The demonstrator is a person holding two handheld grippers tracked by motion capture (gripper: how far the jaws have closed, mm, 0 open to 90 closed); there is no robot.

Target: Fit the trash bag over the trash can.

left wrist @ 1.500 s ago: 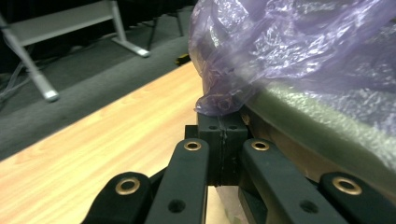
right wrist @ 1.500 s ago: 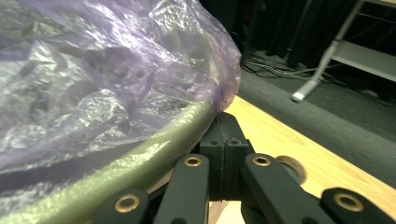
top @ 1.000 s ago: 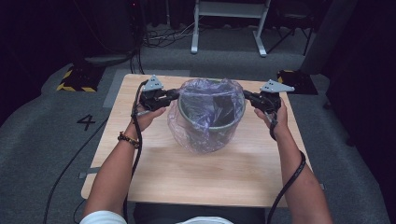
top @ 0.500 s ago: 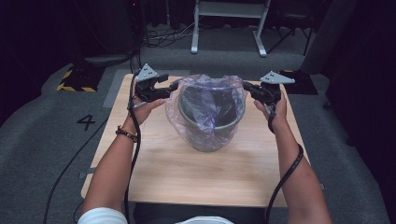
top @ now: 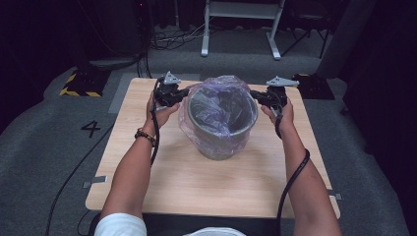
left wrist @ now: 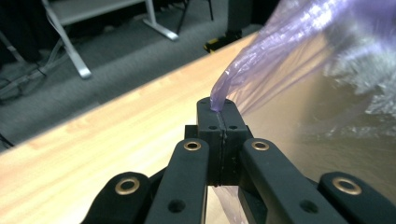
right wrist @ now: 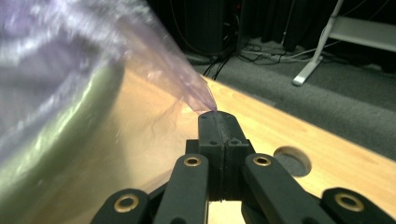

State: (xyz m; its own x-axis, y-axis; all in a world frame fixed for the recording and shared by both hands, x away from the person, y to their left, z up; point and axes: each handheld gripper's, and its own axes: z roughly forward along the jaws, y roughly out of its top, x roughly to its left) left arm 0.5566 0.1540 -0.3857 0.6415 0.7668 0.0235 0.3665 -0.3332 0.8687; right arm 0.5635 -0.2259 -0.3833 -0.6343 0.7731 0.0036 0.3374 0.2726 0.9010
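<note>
The left gripper (top: 184, 92) has just clamped the purple bag (top: 216, 83) lining the bucket (top: 221, 142); the right gripper (top: 256, 94) pinches it too.

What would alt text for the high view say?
A person's two grippers, left and right, pinch opposite edges of a purple bag lining a grey bin on a wooden table.

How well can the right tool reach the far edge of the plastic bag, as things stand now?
Probably not at once. The right tool is shut on the plastic bag at the bin rim's right side. The way along the rim looks free, but it must let go first.
</note>
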